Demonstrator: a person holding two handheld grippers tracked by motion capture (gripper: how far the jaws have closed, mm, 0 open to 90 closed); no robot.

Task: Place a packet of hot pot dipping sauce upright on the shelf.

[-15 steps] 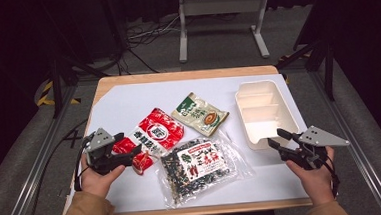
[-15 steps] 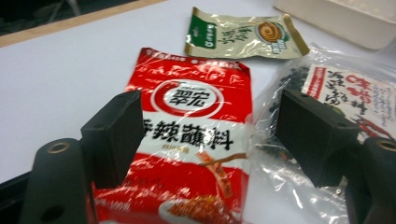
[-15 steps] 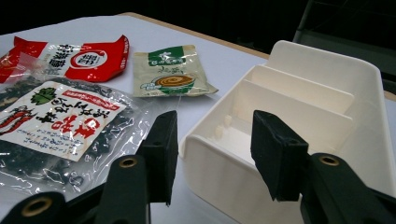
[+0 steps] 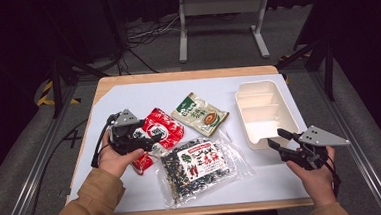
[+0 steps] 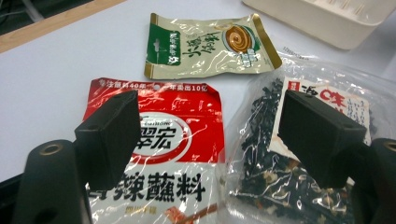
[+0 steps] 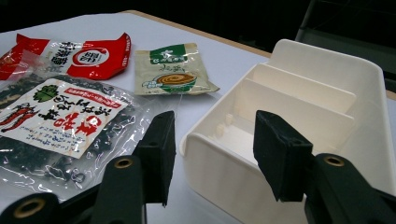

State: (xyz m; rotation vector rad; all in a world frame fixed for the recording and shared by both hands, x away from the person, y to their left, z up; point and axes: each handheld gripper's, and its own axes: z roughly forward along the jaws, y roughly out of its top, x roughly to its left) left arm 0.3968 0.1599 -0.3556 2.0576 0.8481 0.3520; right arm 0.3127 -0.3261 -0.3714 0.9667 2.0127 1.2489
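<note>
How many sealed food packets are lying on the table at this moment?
3: a red packet under the left gripper, a green-and-cream packet beyond it, and a clear packet of dark contents nearest the person. None seems hidden.

Bench (image 4: 128, 99): divided tray (image 4: 264, 110) at right; sauce packet (image 4: 200, 114) left of the tray; seasoning pouch (image 4: 162, 131) further left, under the left hand-held gripper (image 4: 148, 139); clear bag (image 4: 199, 167) nearest the front edge, overlapping the pouch; right hand-held gripper (image 4: 276, 138) just before the tray.
</note>
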